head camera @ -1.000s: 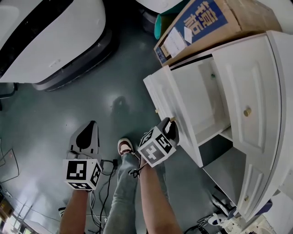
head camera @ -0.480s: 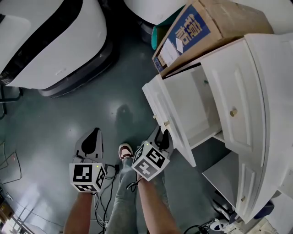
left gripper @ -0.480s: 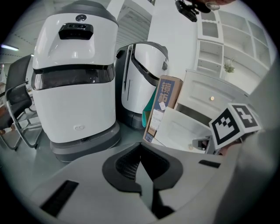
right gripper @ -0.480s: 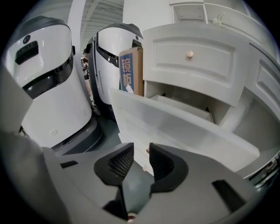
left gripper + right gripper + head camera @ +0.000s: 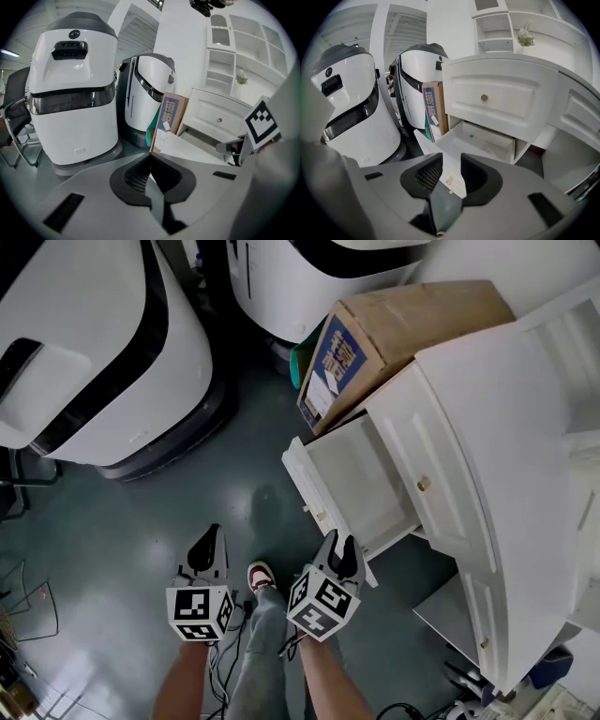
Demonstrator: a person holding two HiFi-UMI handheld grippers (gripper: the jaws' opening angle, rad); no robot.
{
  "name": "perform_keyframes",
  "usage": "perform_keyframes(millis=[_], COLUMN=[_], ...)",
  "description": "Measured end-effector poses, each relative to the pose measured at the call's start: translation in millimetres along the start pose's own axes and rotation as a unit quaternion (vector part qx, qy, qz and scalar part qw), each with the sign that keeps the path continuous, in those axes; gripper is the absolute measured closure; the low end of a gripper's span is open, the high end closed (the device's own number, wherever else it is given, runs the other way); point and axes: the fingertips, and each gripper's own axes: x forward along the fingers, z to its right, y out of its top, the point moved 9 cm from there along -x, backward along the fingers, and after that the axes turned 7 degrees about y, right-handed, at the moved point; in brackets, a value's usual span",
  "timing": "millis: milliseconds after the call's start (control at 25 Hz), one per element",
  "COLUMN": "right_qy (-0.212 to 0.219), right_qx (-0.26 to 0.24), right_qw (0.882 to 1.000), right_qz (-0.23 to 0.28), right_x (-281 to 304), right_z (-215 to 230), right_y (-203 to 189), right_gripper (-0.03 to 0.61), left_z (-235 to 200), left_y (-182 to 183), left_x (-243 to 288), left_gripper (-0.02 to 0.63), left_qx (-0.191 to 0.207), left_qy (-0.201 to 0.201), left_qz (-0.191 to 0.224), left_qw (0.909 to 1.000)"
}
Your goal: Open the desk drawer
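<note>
The left tongs are closed and empty; the right tongs have just been opening, gripping nothing.

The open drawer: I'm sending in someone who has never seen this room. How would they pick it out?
Find the white desk with a cardboard box standing at its side. Under its closed drawer front with the round brass knob sits the open drawer. It alone is pulled out, its white inside showing.
</note>
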Motion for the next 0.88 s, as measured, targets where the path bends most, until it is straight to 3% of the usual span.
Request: perform_keyframes(millis=[480, 880], right_qy=[-0.051, -0.067], right_qx=[0.026, 0.050], right_qw=[0.998, 0.996], right_qz=[0.034, 0.036], right_x=[-17.8, 1.8], right_z=[51.9, 65.4], right_y=[68.2, 107.8], right_gripper=[0.445, 0.445], left_z=[39.3, 63.0], left_y=[53.9, 98.5], left_x=[3.2, 23.7], left_gripper=[0.595, 0.595], left_qx=[0.046, 0.073], left_qy=[-0.034, -0.055], left_qz=[0.005, -0.001], left_qw=[0.9983, 0.9958])
